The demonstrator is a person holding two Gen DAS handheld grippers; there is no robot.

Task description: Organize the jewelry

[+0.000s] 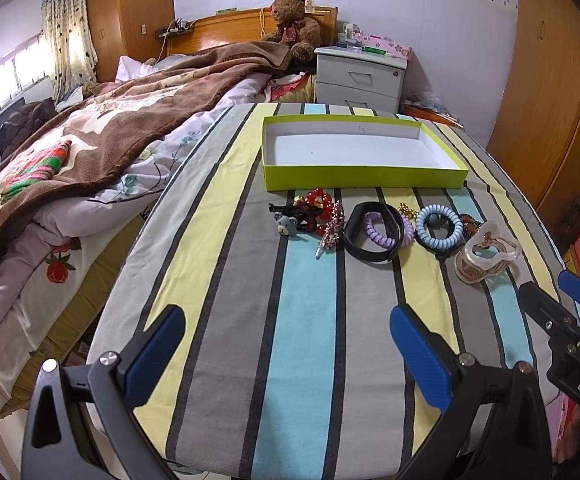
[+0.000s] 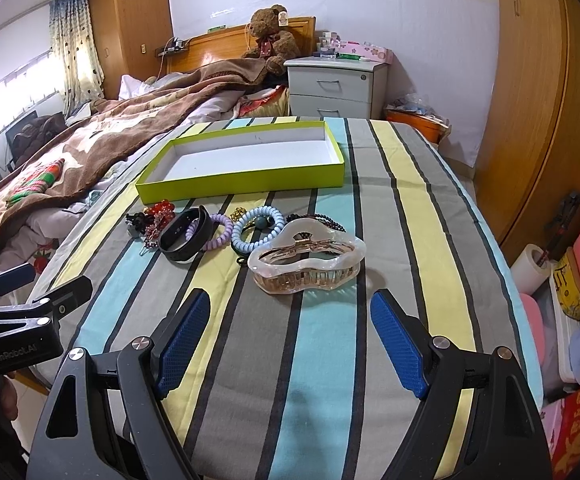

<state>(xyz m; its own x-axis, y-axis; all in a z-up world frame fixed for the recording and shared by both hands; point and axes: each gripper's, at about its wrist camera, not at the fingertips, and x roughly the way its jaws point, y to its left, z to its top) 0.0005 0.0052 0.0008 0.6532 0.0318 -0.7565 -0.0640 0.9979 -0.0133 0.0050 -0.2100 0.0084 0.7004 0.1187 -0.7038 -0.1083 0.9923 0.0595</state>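
Both grippers, left and right, are held wide apart, empty. Assorted jewelry is laid beside the shallow lime-green cardboard box on the striped worktop, the pearly claw clip nearest.

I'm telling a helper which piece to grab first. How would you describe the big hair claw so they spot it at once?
Find the lime-green box on the striped cloth. In front of it runs a row of accessories; the hair claw sits at its right end, nearest the right gripper. It is the largest piece, pearly white with translucent teeth, unlike the coiled hair ties beside it.
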